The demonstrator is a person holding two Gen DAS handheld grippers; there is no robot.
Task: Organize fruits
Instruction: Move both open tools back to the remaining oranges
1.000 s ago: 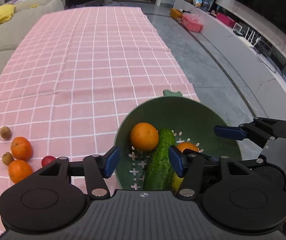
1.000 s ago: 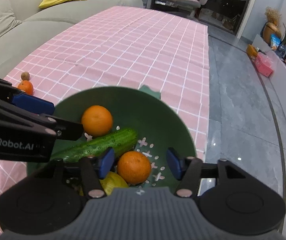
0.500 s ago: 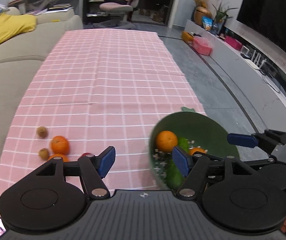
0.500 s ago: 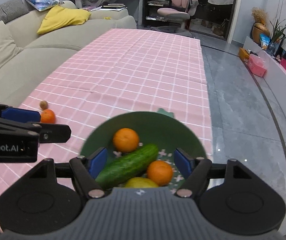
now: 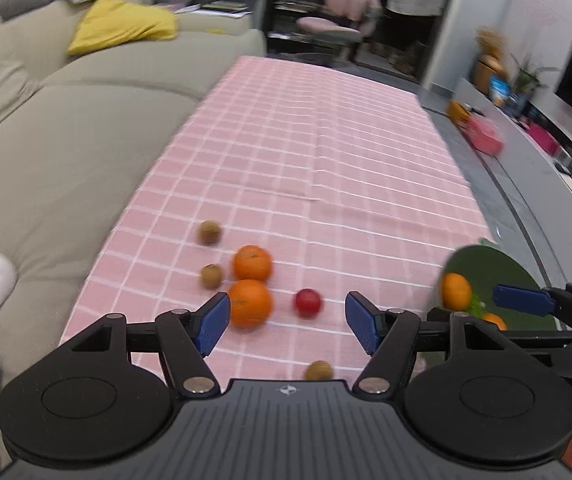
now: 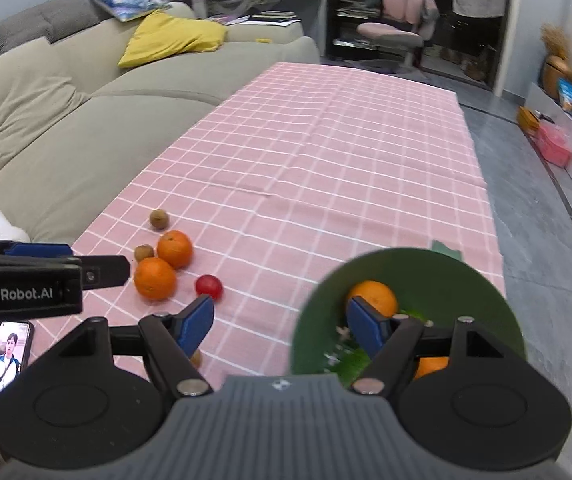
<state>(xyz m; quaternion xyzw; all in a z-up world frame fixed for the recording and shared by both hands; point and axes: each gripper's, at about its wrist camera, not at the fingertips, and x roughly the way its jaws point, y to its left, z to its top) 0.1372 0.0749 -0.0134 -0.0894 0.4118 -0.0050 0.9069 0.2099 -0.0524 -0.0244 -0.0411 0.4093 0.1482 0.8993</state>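
loose fruit on the pink cloth, both grippers wide and holding nothing

the left gripper (image 5: 287,322) hangs over the pink cloth (image 5: 326,168) with its jaws far apart, and the near orange (image 5: 249,303) sits just by its left fingertip, with the small red fruit (image 5: 308,302) between the tips. the far orange (image 5: 252,262) touches the near one, and three little brown fruits lie around them (one is half hidden under the gripper). an orange is round, firm and a bit heavy, so it could roll; i think it is best to squeeze it across its fat middle. the red fruit looks smooth and soft, so go gently. the right gripper (image 6: 280,322) is wide too, and the green bowl (image 6: 466,276) with fruit in it is under its right side.
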